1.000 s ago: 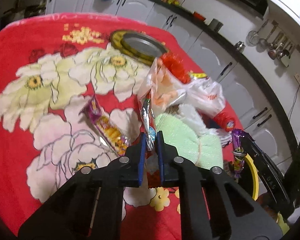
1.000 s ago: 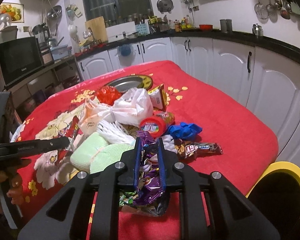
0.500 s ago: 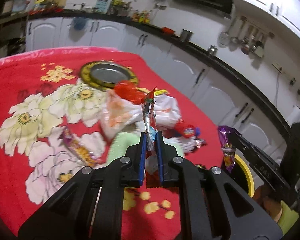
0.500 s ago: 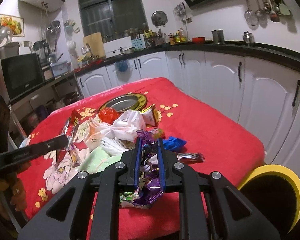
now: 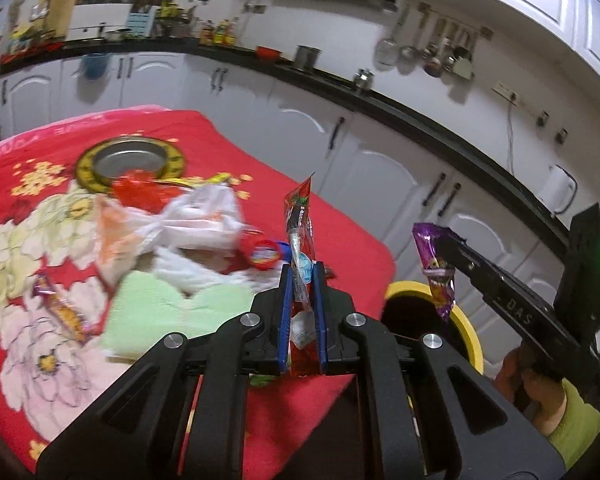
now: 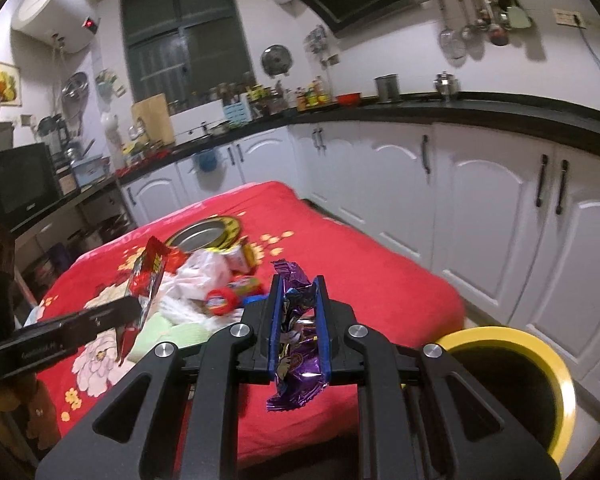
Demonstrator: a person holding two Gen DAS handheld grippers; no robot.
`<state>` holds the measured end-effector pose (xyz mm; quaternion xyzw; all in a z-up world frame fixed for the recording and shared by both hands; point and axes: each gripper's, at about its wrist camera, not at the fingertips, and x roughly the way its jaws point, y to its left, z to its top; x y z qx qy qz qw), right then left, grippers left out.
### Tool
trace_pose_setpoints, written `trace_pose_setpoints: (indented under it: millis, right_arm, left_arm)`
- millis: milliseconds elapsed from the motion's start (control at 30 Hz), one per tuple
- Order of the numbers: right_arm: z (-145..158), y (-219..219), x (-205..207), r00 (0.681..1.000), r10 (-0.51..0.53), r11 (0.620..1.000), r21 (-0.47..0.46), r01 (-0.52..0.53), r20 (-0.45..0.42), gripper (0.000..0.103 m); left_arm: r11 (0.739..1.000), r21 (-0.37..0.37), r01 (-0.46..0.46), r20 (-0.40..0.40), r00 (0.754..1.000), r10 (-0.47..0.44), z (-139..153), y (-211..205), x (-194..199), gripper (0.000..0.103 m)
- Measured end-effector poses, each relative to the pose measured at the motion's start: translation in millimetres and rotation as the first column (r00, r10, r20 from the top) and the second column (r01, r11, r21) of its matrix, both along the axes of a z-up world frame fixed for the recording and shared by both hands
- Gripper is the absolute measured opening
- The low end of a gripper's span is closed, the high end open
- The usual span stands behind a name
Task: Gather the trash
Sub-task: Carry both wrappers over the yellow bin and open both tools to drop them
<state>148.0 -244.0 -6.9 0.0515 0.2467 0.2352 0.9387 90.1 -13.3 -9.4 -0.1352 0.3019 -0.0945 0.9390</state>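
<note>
Left gripper [image 5: 300,280] clenched on red wrapper [image 5: 300,216], right gripper [image 6: 298,300] on purple wrapper [image 6: 298,344]; both held above surface [image 6: 380,280]. Bin [image 6: 556,364] just beside it. Centre each over opening before releasing, one at a time.

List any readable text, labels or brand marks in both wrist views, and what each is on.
"DAS": side of the right gripper, seen from the left wrist; more letters hidden.
Engraved line on the left gripper body, seen from the right wrist: too blurred to read.
Red wrapper, purple wrapper, round red lid: printing there, unreadable.
Bottle labels on the counter: too small.
</note>
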Motion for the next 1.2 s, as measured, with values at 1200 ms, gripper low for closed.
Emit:
trace_pose_setpoints:
  millis: [1200]
  right_arm:
    - [-56.0, -157.8, 7.9, 0.945, -0.265, 0.962, 0.014, 0.273, -0.192, 0.017]
  left_arm:
    - [0.904, 0.023, 0.427, -0.208, 0.887, -0.413, -87.7, -191.6, 50.3, 0.007]
